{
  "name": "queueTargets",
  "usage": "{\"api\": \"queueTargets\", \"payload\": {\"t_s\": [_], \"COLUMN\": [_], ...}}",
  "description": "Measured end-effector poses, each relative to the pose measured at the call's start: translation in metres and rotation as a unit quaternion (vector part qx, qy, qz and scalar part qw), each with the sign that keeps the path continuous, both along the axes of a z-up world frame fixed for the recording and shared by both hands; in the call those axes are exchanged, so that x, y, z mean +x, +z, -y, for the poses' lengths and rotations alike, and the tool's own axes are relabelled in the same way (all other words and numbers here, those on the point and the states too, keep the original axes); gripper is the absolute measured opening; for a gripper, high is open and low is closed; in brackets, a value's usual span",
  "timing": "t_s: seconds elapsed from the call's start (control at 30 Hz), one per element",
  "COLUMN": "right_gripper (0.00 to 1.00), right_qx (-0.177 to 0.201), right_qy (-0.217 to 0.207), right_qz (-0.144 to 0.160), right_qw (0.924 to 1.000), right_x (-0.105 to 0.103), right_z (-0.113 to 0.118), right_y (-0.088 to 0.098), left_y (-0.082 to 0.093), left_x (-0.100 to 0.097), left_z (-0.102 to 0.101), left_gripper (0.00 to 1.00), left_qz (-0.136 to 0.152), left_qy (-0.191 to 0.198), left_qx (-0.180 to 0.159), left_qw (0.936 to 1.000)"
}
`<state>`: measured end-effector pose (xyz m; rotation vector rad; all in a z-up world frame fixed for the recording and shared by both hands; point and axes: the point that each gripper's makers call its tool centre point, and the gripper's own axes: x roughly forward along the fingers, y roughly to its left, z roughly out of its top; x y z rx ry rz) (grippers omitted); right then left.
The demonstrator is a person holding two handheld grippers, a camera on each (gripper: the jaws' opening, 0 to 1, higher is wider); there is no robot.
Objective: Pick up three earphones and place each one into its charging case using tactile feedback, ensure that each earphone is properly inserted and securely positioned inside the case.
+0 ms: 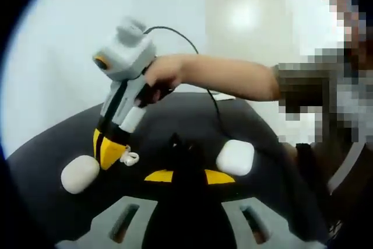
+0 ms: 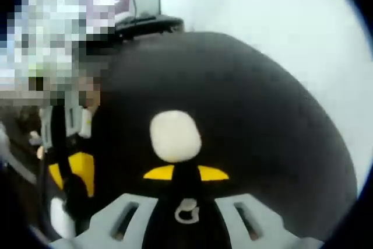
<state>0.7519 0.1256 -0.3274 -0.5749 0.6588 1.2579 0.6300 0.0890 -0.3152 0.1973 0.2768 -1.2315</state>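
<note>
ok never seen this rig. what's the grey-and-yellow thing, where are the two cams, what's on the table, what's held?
There is no robot arm: a person holds a two-jaw gripper in each hand, and a fisheye camera rides on each, looking along its jaws. In the left gripper view, the right gripper comes down in the person's hand with a white earphone at its yellow tips. Two closed white charging cases lie on the black table. In the right gripper view, the same earphone sits between the jaws above one case.
</note>
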Motion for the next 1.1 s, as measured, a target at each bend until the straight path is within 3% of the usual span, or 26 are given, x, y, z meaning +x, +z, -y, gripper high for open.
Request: {"api": "queueTargets", "payload": {"t_s": [0.23, 0.37, 0.47, 0.53, 0.63, 0.7, 0.8, 0.97, 1.1], "right_gripper": [0.14, 0.14, 0.14, 0.14, 0.14, 0.14, 0.14, 0.14, 0.14], "right_qx": [0.057, 0.106, 0.166, 0.172, 0.156, 0.115, 0.086, 0.071, 0.071], "right_qy": [-0.023, -0.016, 0.018, 0.038, 0.052, 0.057, 0.047, 0.03, 0.028], "right_qz": [-0.007, 0.001, -0.036, -0.051, -0.065, -0.07, -0.089, -0.135, -0.143], "right_qw": [0.9981, 0.9943, 0.9853, 0.983, 0.9842, 0.9892, 0.9912, 0.9879, 0.9868], "right_x": [-0.004, -0.008, -0.034, -0.048, -0.066, -0.072, -0.072, -0.077, -0.079], "right_z": [0.009, 0.006, -0.011, -0.02, -0.033, -0.035, -0.036, -0.036, -0.037], "right_y": [0.017, 0.046, 0.077, 0.085, 0.079, 0.061, 0.038, 0.014, 0.01], "left_y": [0.001, 0.001, 0.001, 0.001, 0.001, 0.0, 0.0, -0.001, -0.001], "left_x": [-0.001, -0.001, 0.0, 0.0, 0.0, 0.0, 0.0, 0.0, 0.0], "left_z": [0.002, 0.001, 0.0, 0.0, -0.001, -0.002, -0.004, -0.005, -0.005], "left_gripper": [0.14, 0.14, 0.15, 0.15, 0.15, 0.15, 0.15, 0.14, 0.14], "left_qz": [0.001, -0.001, -0.001, -0.002, -0.001, -0.001, 0.001, 0.001, 0.001], "left_qy": [0.0, 0.0, 0.0, 0.0, 0.0, 0.0, 0.0, -0.001, -0.001], "left_qx": [0.0, -0.001, -0.001, -0.001, -0.001, 0.0, 0.001, 0.001, 0.001], "left_qw": [1.0, 1.0, 1.0, 1.0, 1.0, 1.0, 1.0, 1.0, 1.0]}}
